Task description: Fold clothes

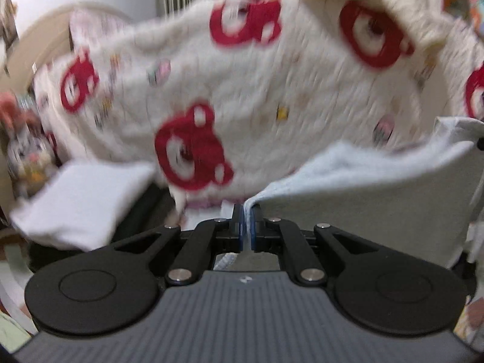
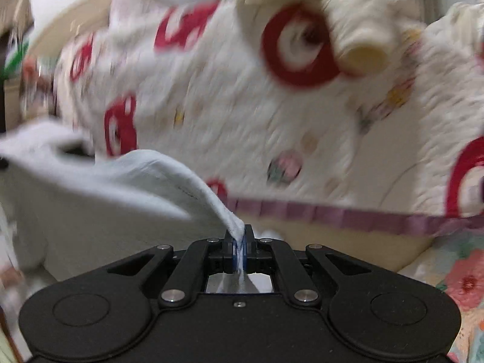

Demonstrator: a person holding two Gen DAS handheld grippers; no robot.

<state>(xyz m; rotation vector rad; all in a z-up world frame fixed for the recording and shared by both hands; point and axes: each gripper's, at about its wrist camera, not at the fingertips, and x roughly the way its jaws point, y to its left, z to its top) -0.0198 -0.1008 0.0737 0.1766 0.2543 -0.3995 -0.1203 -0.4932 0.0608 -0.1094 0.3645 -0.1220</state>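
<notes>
Both tools are clamped on one pale garment [image 1: 378, 187]: the left tool [image 1: 247, 227] pinches an edge that runs off to its right, the right tool [image 2: 240, 248] pinches an edge that runs off to its left. The cloth hangs lifted between them, above and in front of a bear-print quilt [image 1: 257, 90] on the bed. No fold shows yet, so the task looks early. A white folded piece [image 1: 81, 202] lies left of the left tool. Room ahead over the quilt seems open; blur hides detail.

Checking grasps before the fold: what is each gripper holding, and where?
Both the left gripper and right gripper pinch the pale cloth at its edge.
</notes>
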